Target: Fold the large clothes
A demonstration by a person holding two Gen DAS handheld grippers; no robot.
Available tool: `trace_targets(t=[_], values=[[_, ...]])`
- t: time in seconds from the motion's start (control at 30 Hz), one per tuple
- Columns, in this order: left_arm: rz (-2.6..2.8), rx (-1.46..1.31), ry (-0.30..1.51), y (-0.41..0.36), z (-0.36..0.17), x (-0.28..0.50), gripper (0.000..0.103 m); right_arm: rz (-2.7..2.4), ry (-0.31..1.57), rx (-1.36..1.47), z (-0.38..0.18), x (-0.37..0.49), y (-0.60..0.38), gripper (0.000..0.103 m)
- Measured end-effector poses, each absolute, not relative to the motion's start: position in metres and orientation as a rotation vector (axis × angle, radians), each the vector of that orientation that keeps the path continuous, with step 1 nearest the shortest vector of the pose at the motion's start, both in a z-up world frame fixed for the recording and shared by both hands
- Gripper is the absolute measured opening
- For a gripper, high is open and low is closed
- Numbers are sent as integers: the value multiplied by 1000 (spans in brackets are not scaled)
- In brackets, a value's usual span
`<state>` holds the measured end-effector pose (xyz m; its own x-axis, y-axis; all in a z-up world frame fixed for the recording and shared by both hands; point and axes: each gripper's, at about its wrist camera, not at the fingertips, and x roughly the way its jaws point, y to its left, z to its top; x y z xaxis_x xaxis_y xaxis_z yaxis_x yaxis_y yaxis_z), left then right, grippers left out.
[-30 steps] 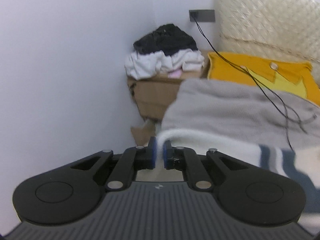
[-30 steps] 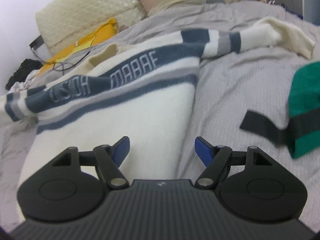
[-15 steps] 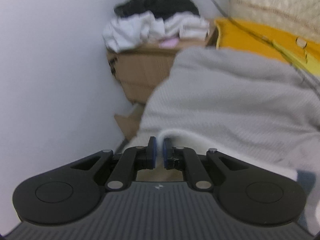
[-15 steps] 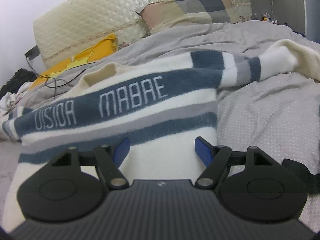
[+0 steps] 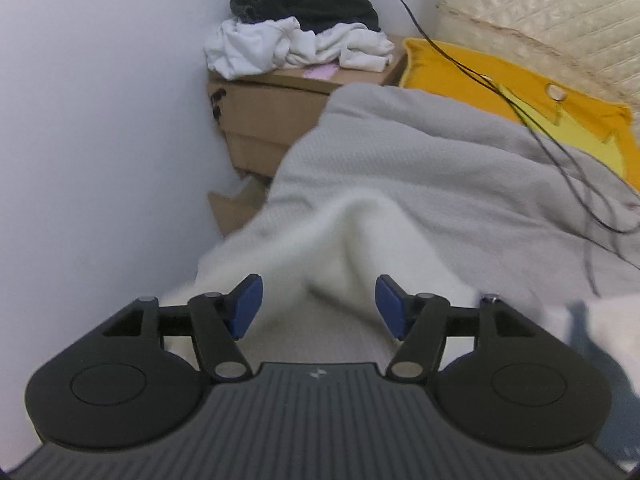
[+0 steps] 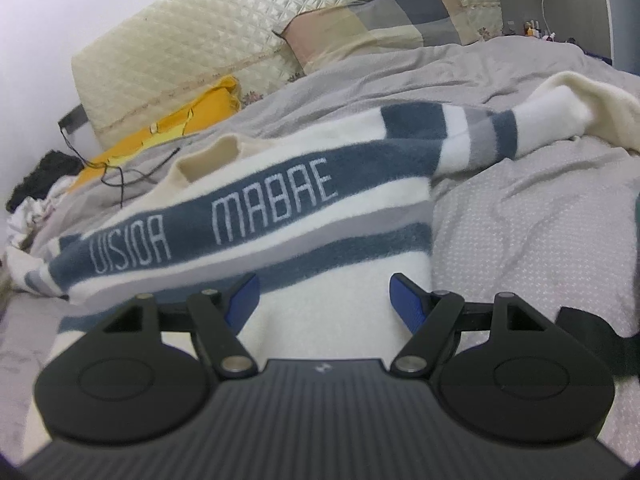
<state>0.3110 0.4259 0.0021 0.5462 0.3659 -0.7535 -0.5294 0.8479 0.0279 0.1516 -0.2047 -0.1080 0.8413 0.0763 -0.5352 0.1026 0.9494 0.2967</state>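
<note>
Left wrist view: since the earlier frame the left gripper (image 5: 318,304) has dropped toward the bed (image 5: 420,152) and its jaws have just been opening; a second ago they were clenched on a white sleeve edge, now they stand apart with the sleeve (image 5: 352,240) lying blurred on the grey cover ahead, loose cloth between the blue pads but not pressed. Reads as a release after laying that sleeve down. Cardboard box (image 5: 264,120) with a clothes heap (image 5: 296,36) sits by the wall, yellow pillow (image 5: 520,92) and a black cable (image 5: 540,132) beyond, none of it in play

Right wrist view: right gripper (image 6: 324,300) has crept in closer to the sweater (image 6: 256,216) since a second ago, jaws unchanged, wide open, holding nothing. Sweater lies spread on the bed, striped band with lettering facing up, collar toward the headboard (image 6: 192,36), other sleeve (image 6: 520,128) stretched out to the right. White lower body of the garment sits right under the open jaws. A black strap (image 6: 592,332) lies off to the right, clear of the sweater

Step, my read: sleeve placement on the left side done, fold proper not begun. Next move likely needs the left jaws to re-grip sleeve or shoulder and carry it across the body, right jaws pinching hem or far sleeve; grab a single layer edge, keep the cloth flat, stay off the cable
</note>
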Motion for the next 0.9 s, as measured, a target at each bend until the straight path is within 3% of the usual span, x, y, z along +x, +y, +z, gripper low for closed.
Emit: trace_targets(t=[0.37,0.53,0.67,0.9], values=[[270,-442,854,300,13,159,68,78,581,402,-91,106,-212,73],[123,-488,893,221,5,110,68,158,678,517,-93,84,-219,73],[58,-523,926,168,-10,74,68,129,747,495,-99,64,-224,73],[58,-578,971,122,-54,17,68,163,831,787,-116,40,-259,76]])
